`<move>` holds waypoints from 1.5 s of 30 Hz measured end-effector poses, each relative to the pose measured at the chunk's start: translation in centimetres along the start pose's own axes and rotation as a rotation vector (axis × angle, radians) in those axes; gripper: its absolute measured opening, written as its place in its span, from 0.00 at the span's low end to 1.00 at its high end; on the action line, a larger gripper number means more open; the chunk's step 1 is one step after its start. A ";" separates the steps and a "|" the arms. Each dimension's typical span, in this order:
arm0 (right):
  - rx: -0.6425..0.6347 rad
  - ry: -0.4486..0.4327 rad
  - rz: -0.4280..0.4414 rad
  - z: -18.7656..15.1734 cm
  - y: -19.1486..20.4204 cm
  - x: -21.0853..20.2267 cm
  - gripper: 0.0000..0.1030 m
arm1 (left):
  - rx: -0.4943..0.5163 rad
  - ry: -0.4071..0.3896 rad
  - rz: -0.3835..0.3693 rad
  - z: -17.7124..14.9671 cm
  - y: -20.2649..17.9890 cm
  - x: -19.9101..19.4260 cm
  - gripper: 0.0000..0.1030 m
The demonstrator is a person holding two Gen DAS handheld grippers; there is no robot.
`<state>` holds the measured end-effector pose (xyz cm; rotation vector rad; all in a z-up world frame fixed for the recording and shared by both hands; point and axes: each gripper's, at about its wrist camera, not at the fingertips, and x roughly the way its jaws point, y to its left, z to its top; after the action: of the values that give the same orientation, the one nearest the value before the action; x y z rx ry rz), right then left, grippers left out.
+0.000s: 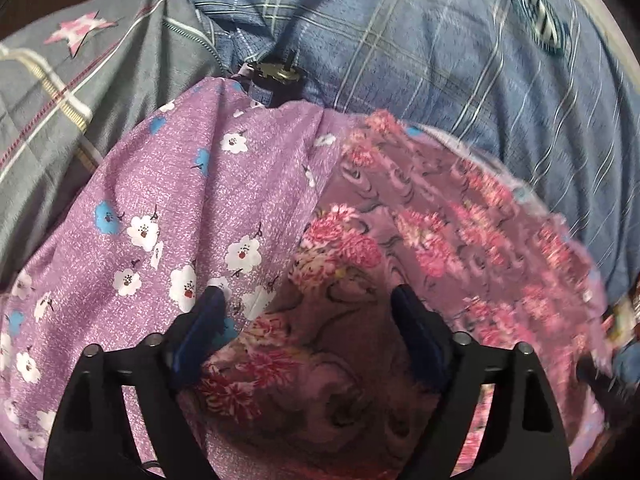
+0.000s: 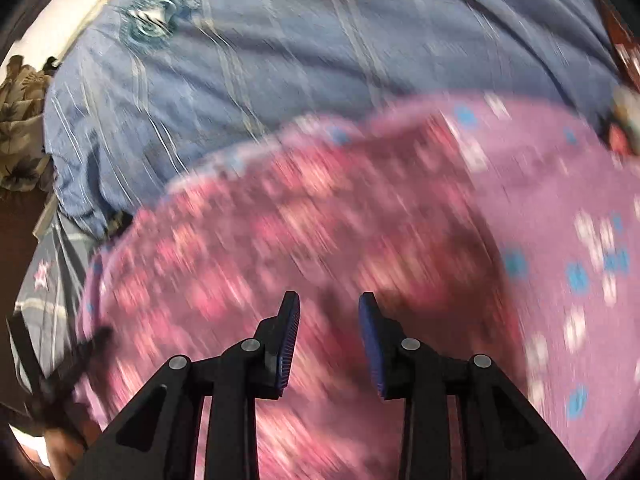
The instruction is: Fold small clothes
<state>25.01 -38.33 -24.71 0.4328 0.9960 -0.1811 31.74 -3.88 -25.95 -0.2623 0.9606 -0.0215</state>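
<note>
Blue bedding: striped blue cover fills the far half of both views; it is the working surface, with a grey sheet bearing a pink star beside it on the left.
Purple garment: the small floral piece lies spread on the bedding directly under both tools; its inner face, pink with large red flowers, is turned up over the right part, so a fold appears begun.
Left gripper: jaws wide apart, nothing between them, poised just above the line where the two prints meet.
Right gripper: jaws parted, nothing held, over the pink face.
Advice for step: take the free edge with both tools level, carry it across in one pass, lay edge on edge, then press the crease flat.
Dark object: a small metal-and-black item at the garment's far edge; identity cannot be told.
Hidden or unclear: right view is heavily motion-blurred, so the garment's edges there are probably, not certainly, free; near hem is cut off behind the tool bodies.
</note>
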 end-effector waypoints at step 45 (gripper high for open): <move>0.531 -0.005 0.503 -11.3 -7.5 -4.1 0.72 | -0.328 0.021 -0.461 -4.6 2.7 -2.4 0.70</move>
<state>11.56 -40.38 -28.50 1.1503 0.7977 0.0129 26.41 -1.94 -27.15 -0.7839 0.9057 -0.2908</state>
